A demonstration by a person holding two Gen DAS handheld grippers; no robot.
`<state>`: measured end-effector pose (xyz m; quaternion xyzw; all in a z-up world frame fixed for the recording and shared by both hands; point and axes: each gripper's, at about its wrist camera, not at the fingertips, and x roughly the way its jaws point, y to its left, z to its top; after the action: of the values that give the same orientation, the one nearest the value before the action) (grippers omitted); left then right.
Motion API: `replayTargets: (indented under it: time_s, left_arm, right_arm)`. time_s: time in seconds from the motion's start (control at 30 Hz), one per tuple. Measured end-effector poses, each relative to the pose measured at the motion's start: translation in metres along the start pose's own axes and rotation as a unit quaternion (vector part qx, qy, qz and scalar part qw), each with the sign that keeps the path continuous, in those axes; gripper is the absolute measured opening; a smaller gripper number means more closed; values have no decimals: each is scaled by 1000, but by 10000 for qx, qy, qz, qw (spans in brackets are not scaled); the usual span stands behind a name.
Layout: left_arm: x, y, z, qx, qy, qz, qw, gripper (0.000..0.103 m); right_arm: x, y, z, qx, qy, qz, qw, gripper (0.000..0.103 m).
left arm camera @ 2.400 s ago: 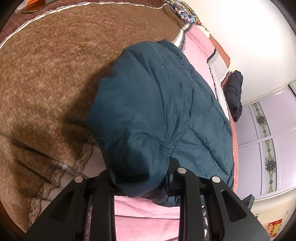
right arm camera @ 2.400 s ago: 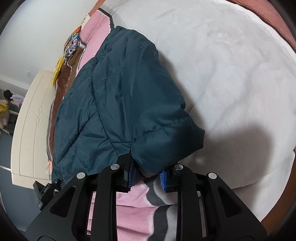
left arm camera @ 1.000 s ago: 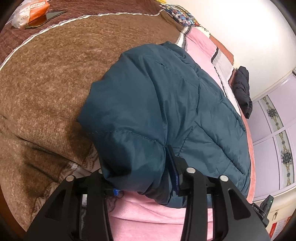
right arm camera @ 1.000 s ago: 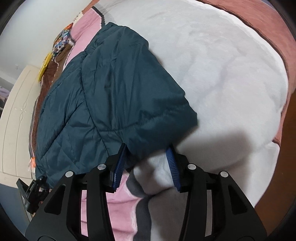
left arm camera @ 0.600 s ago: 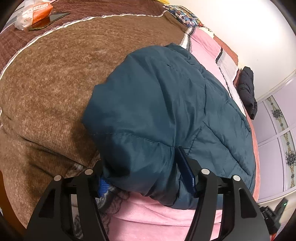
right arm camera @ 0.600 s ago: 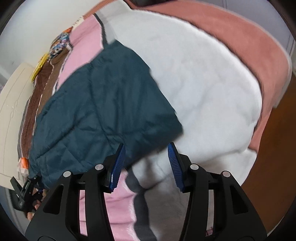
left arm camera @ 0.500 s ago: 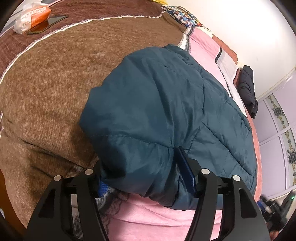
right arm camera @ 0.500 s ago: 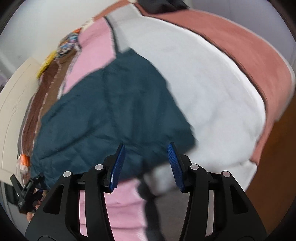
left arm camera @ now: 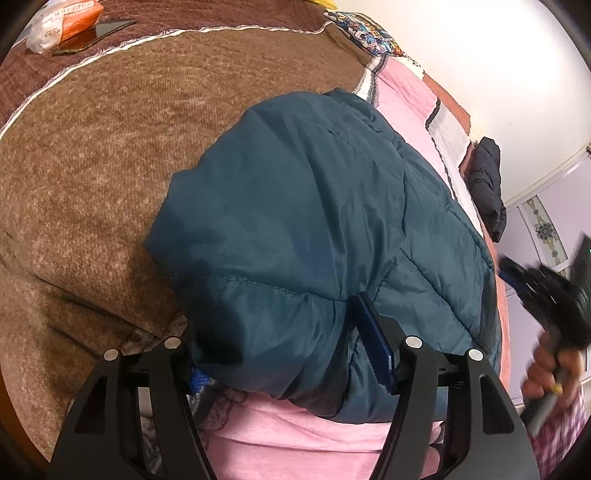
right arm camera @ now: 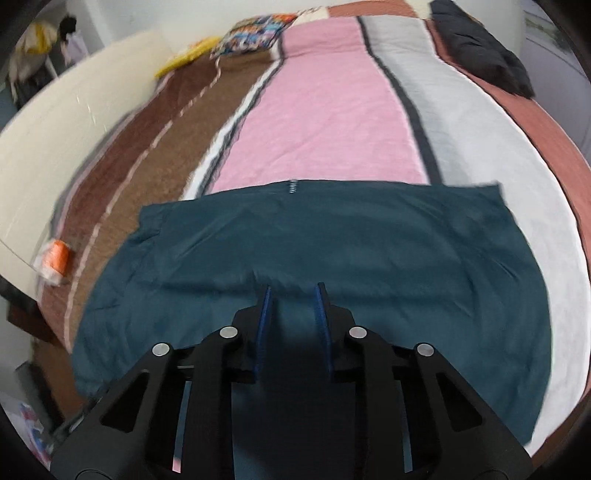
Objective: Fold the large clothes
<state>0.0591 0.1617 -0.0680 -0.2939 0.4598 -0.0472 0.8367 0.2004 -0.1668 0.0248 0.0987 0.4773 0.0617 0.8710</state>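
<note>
A dark teal quilted jacket (left arm camera: 314, 229) lies folded across the striped bedspread. My left gripper (left arm camera: 291, 358) is open, its jaws wide apart around the jacket's near left corner without pinching it. In the right wrist view the jacket (right arm camera: 369, 240) spreads wide across the bed. My right gripper (right arm camera: 291, 299) is open and empty, above the middle of the jacket's near edge. The right gripper also shows blurred at the right of the left wrist view (left arm camera: 543, 295), held in a hand.
The bedspread has brown (left arm camera: 92, 147), pink (right arm camera: 321, 122) and white (right arm camera: 480, 129) stripes. A black garment (right arm camera: 480, 48) lies at the far right corner. A patterned pillow (right arm camera: 251, 37) sits at the head. An orange packet (right arm camera: 55, 258) and a phone (left arm camera: 92, 33) lie on the left.
My right gripper let go of the jacket's right corner and swung left over the middle of the jacket. My left gripper opened around the left corner and stayed there.
</note>
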Motion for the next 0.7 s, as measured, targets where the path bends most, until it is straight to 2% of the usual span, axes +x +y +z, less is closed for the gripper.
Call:
replayTargets:
  time_s: [0.13,0.27,0.47,0.5,0.53,0.57,0.63,0.7]
  left_arm:
    - [1,2,0,-2,12,-76,10000,65]
    - [1,7,3,-115,-9,-240,9996,65]
    - [7,9,10,-458,52,-554,9974,65]
    - [9,11,11,-566,68,-620,9964,63]
    - [10,12,11,-650,56,-667,9956,54]
    - [11,12,11,-695,50,-708,9951,50]
    - [9,9,10,-595,31,-655,9961,37]
    - [5,0,9,-363,-30,-554,9978,31]
  right_arm:
    - [49,9,22,-135,343,-272,9989,23]
    - [87,-2,25,0,847,-301,9960,23]
    - [106,-3,20,-64,943,-423,9946,21]
    - [107,-4,19,-49,914,-431,9949,21]
    - [107,-4,19,-36,905,-420,9950,21]
    - [106,-3,18,-16,918,-406,9949,21]
    - [101,-4,23,46,970,-354,9946,21]
    - [86,-4,24,120,888,-227,9957,21]
